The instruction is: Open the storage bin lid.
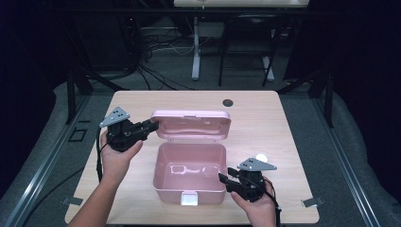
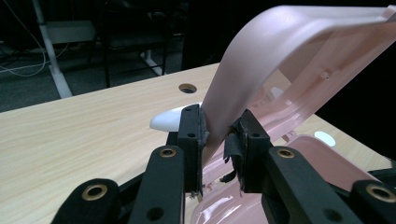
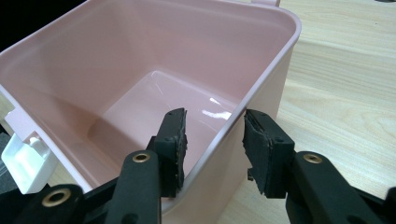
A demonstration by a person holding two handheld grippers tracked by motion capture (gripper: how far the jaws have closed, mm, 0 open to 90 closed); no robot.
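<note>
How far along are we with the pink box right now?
Done: the lid stands open and the box looks empty inside. In hand: the left gripper has the lid's edge between its pads; the right gripper straddles the box's side wall, pads apart. Left: whatever follows, closing or loading, hasn't started.

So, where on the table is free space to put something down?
Free: the table right of the open lid, and the strip left of the pink box. Crowded: both box sides, where the left gripper and right gripper work.

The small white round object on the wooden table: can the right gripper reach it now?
Probably yes. The white round object lies on bare table just beyond the right gripper, whose open jaws straddle the pink plastic box's wall.
</note>
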